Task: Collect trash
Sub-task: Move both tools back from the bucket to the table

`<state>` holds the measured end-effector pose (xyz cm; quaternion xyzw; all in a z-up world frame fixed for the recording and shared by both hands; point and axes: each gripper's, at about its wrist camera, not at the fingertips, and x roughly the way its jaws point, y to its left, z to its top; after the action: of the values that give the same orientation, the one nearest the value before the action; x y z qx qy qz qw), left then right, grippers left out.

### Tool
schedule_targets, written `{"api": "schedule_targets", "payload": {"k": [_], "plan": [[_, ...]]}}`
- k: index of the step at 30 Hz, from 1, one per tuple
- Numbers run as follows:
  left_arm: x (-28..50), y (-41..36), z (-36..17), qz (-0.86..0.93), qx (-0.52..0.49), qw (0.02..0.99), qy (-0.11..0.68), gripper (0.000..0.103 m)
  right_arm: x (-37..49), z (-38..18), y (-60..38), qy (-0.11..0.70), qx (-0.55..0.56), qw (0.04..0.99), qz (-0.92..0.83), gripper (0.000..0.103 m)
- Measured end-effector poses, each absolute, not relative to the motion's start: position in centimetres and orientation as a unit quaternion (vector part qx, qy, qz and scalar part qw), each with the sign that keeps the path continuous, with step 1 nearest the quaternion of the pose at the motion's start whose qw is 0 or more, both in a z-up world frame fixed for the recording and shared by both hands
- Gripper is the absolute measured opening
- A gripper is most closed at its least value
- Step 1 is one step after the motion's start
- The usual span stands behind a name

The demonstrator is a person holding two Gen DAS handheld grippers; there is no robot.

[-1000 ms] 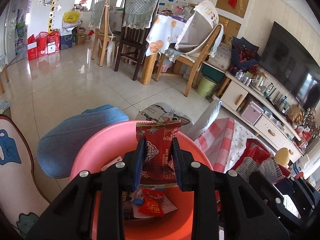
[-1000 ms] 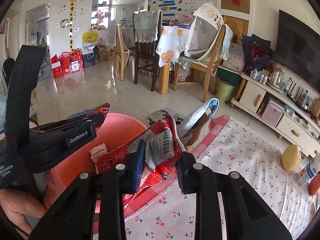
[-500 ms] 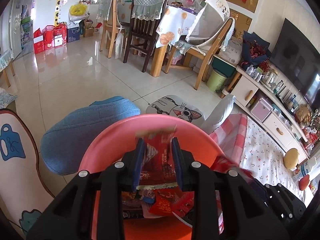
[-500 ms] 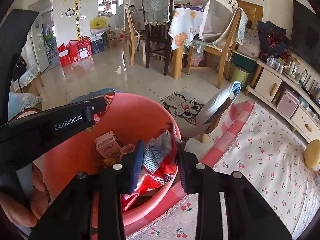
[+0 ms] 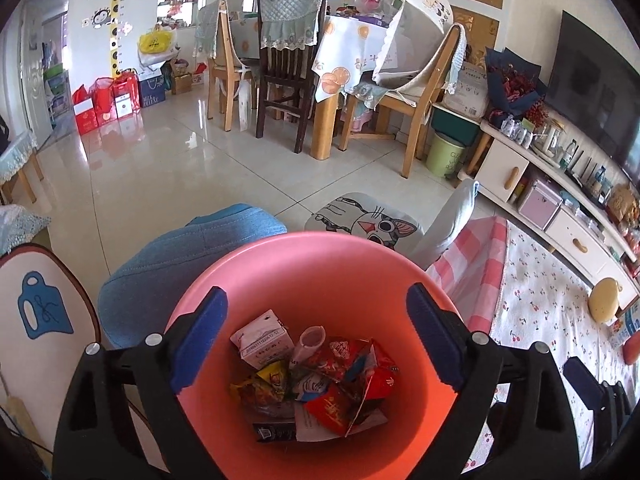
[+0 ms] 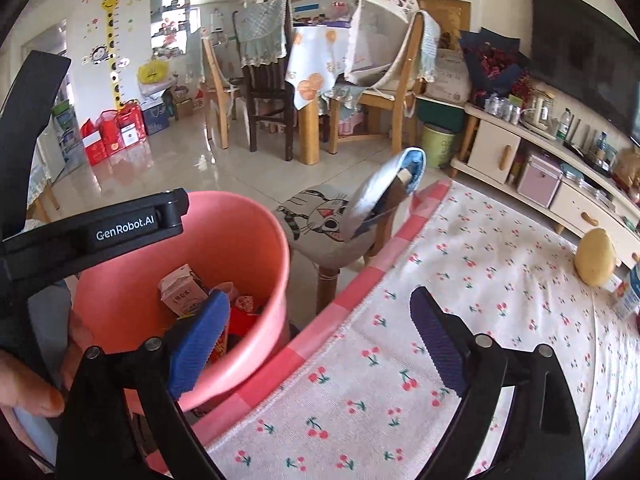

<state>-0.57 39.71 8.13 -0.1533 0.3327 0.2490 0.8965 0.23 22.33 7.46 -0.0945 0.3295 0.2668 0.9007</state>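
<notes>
Both wrappers dropped since earlier, jaws just opened | left gripper (image 5: 316,344) and right gripper (image 6: 320,340) spread, empty | trash (image 5: 316,380) in bucket (image 5: 320,256) | I'd lift clear before swinging away.

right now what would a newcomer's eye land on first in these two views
The round pink plastic bin fills the lower middle of the left wrist view, with crumpled red snack wrappers and a small white drink carton at its bottom. The left gripper hangs over it, jaws wide and empty. Right of the bin lies a white cherry-print tablecloth.
</notes>
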Motion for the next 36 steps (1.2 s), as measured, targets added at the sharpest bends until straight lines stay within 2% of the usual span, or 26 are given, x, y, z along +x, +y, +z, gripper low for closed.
{"api": "schedule_targets", "payload": {"k": [13,36], "plan": [[-0.2,36.3,8.7,0.223,-0.115,0.911,0.327,0.099,-1.2,7.6,17.0,0.321,-0.107,0.915,0.219,0.092],[-0.5,27.9,9.1,0.15,-0.064,0.936,0.312,0.099,-6.1,6.9,6.2,0.311,-0.13,0.93,0.145,0.092]]}}
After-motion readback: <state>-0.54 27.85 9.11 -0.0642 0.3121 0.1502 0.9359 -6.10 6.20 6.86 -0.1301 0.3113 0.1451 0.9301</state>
